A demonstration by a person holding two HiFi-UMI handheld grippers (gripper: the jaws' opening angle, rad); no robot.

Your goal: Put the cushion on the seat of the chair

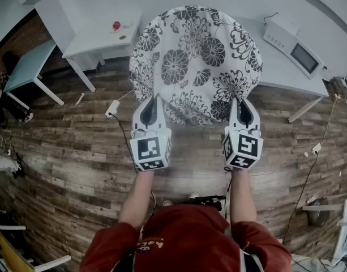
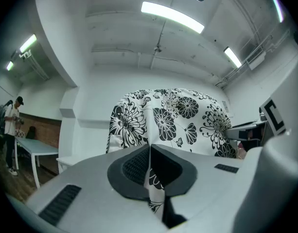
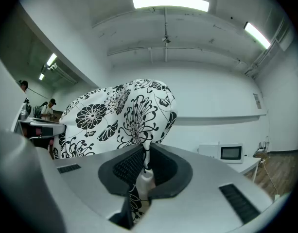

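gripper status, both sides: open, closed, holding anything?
Left gripper: closed, fingers pinching the near edge of the floral cushion.
Right gripper: closed, fingers pinching the same cushion's edge.

Red top; left gripper & right gripper grey.

I have the right gripper with its jaws closed on the edge of the black-and-white floral cushion, which bulges above them, a white microwave to the cushion's right and a ceiling light strip above it.
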